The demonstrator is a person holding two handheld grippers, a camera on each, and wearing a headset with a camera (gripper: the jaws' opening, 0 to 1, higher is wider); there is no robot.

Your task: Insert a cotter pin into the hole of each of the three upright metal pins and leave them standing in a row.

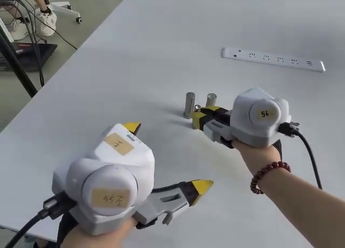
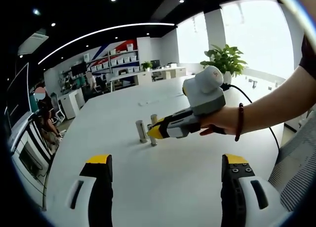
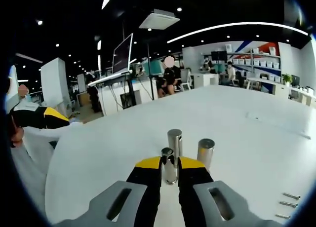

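Three upright metal pins stand close together on the white table. My right gripper (image 3: 168, 169) is shut on the nearest metal pin (image 3: 168, 160), its yellow jaw tips pressed against both sides. A taller pin (image 3: 174, 138) stands just behind it and another pin (image 3: 205, 152) to the right. In the head view the right gripper (image 1: 198, 119) reaches in from the right beside two pins (image 1: 190, 104) (image 1: 211, 99). Thin cotter pins (image 3: 289, 200) lie flat on the table at the lower right. My left gripper (image 1: 167, 157) (image 2: 166, 163) hovers open with nothing in it, nearer the person, pointing at the pins (image 2: 142, 131).
A white power strip (image 1: 272, 59) lies on the table beyond the pins. The table's left edge (image 1: 54, 81) drops off to the floor, where cables and a chair base sit. Desks, shelves and seated people fill the room behind.
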